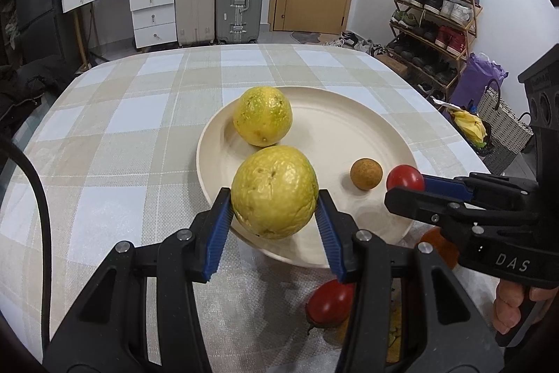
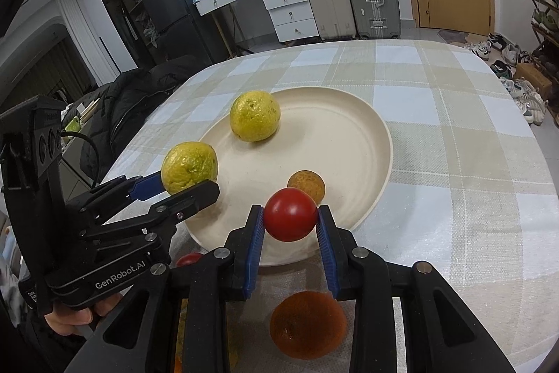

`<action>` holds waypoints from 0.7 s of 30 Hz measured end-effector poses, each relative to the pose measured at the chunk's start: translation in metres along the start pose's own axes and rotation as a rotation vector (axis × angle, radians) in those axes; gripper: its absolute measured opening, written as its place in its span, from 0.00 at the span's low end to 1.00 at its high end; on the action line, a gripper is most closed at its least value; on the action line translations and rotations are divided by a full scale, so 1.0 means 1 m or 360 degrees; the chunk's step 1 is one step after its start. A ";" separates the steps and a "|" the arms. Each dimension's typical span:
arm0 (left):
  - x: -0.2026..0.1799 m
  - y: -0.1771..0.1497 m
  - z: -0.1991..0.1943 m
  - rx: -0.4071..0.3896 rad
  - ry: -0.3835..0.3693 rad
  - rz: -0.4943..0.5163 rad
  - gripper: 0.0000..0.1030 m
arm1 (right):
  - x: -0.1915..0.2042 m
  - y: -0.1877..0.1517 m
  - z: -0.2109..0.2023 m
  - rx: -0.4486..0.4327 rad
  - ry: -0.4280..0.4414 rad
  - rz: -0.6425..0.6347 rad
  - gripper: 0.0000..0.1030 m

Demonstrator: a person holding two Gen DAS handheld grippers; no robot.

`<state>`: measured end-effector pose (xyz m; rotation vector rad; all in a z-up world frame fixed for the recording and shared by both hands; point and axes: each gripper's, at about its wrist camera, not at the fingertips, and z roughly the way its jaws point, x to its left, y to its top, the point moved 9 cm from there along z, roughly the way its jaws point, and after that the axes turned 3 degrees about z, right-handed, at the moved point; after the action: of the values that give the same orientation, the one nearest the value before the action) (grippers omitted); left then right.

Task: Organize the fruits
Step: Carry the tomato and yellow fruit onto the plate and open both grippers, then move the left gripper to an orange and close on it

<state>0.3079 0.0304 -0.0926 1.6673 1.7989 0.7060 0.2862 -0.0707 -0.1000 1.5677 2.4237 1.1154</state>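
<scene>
Fruits are carried over the near rim of the plate point(image 1: 391, 114): a yellow citrus point(image 1: 274, 191) clamped in the left gripper point(image 1: 276, 208), a red tomato point(image 2: 290, 215) clamped in the right gripper point(image 2: 290, 222). Released carelessly, the citrus could roll off the plate; the tomato could strike the brown fruit point(image 2: 307, 186) just beyond it.

Each wrist camera close behind its own fingers, angled down across the table point(image 1: 139, 114), both sharing the plate point(image 1: 349, 114) ahead
</scene>
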 end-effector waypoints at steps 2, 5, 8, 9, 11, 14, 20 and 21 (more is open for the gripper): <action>-0.001 0.000 0.002 0.0005 -0.0001 0.0010 0.44 | 0.001 0.000 0.001 0.0007 0.0004 0.0001 0.30; -0.003 -0.001 0.001 0.0005 0.0001 0.0025 0.44 | 0.003 -0.001 0.002 0.0015 -0.0007 -0.0026 0.30; -0.004 -0.002 0.000 0.0012 -0.0022 0.0027 0.44 | 0.003 -0.002 0.001 0.0021 -0.0007 -0.0027 0.30; -0.004 -0.002 -0.001 0.0010 -0.0023 0.0027 0.44 | 0.002 -0.001 0.000 0.0020 -0.0006 -0.0024 0.31; -0.004 -0.002 -0.002 0.0010 -0.0027 0.0022 0.44 | 0.001 -0.001 -0.002 0.0015 -0.0013 -0.0024 0.32; -0.003 -0.002 -0.005 0.0010 -0.0034 0.0019 0.49 | -0.002 0.000 -0.008 -0.0004 -0.0034 -0.0037 0.37; 0.002 -0.001 -0.033 -0.0074 -0.0042 -0.0018 0.79 | -0.012 0.002 -0.035 -0.0092 -0.0095 -0.0017 0.58; 0.003 -0.002 -0.038 -0.0082 -0.0051 -0.0024 0.80 | -0.013 0.002 -0.041 -0.0109 -0.0098 -0.0011 0.69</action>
<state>0.2786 0.0338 -0.0677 1.6208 1.7545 0.7091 0.2778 -0.1030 -0.0730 1.5489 2.3247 1.1191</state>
